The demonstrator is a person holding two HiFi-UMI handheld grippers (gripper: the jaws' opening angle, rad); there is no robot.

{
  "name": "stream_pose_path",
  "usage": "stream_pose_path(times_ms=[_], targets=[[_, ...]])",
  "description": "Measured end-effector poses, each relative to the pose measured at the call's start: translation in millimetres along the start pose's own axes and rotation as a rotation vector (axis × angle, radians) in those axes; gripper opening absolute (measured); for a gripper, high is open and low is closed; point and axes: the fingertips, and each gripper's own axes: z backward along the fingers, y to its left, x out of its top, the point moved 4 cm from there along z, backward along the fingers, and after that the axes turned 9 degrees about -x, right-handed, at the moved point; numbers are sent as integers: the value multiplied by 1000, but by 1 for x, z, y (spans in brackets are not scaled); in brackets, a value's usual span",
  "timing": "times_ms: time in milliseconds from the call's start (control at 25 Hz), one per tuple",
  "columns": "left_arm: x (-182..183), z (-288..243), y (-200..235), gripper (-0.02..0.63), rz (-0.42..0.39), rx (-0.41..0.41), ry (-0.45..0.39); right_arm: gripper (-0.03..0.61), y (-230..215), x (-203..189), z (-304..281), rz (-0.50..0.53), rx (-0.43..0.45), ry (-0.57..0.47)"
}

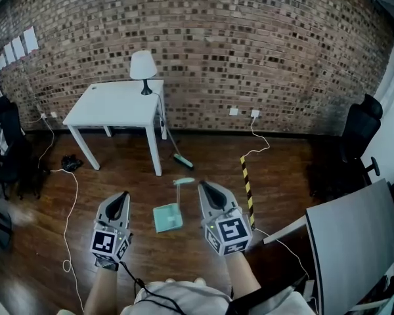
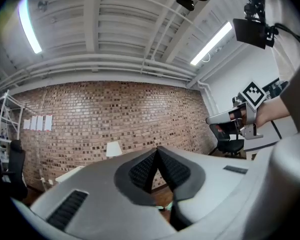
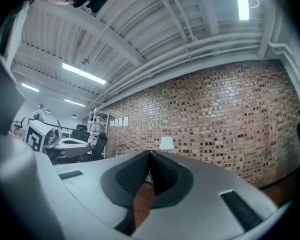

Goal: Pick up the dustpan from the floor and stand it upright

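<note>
Lying flat on floor (image 1: 111, 176), teal dustpan (image 1: 167, 218); left claw (image 1: 123, 195), right claw (image 1: 204, 186) closed.

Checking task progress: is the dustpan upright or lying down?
Lying down, apparently: the dustpan rests flat, handle along the wooden floor.

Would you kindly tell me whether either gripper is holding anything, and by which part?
Nothing is held. The left gripper and the right gripper are both shut and empty; the dustpan lies on the floor, untouched.
</note>
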Motion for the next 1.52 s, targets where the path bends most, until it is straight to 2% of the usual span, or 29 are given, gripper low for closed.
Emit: stream_pose_path(times_ms=[200, 440, 680, 880, 1200, 1360, 1520], targets=[[2, 13, 5, 5, 3, 12, 15, -17, 11, 1, 0, -7, -8, 11], [2, 39, 4, 5, 7, -31, 31, -17, 36, -5, 17, 3, -40, 54], [-16, 53, -29, 5, 35, -80, 59, -17, 42, -23, 53, -22, -39, 78], [-4, 84, -87, 6, 20, -109, 52, -17, 47, -20, 109, -37, -12, 66], [22, 152, -218, 6, 25, -15, 44, -17, 37, -20, 258, -23, 73, 32], [35, 190, -288, 6, 13, 8, 49, -17, 26, -24, 326, -35, 88, 31], [42, 234, -334, 6, 8, 27, 73, -17, 37, -29, 378, -48, 116, 35]])
